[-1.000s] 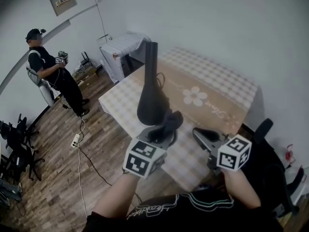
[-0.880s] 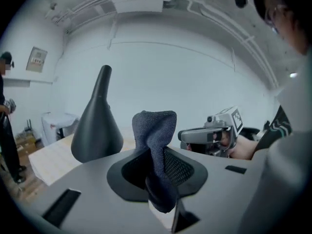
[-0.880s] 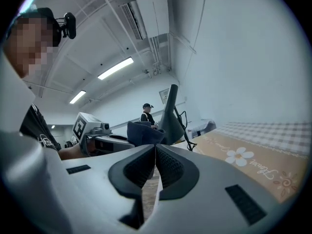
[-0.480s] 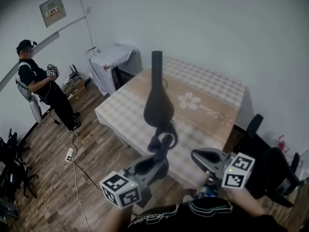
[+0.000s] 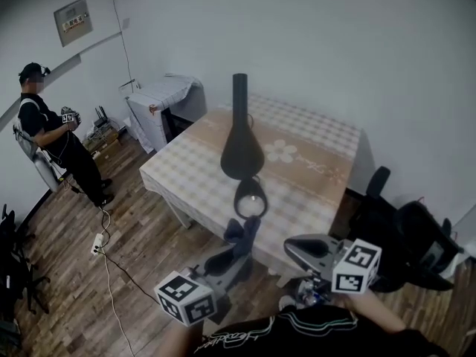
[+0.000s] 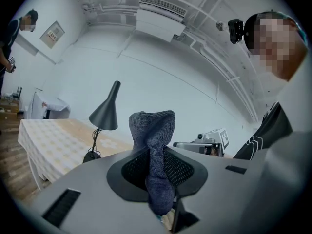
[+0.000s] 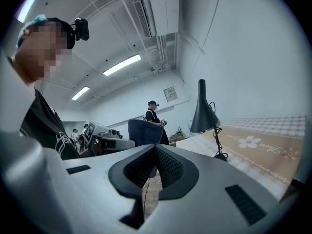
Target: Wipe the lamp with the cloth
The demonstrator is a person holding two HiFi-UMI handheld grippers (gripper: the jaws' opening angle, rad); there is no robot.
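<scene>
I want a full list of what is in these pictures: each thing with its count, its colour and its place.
lamp: 1, black, on the table
table: 1, beige and white checked cover with a flower, middle of the room
cloth: 1, dark blue-grey, in the left gripper
cabinet: 1, under a white sheet, by the far wall
chairs: several, black, right of the table and at the left edge
power strip: 1, white, on the wood floor, left
wall panel: 1, grey, upper left
person: 1, dark clothes, standing far left
left gripper: grey, shut on the cloth
right gripper: grey, fingers together, empty
</scene>
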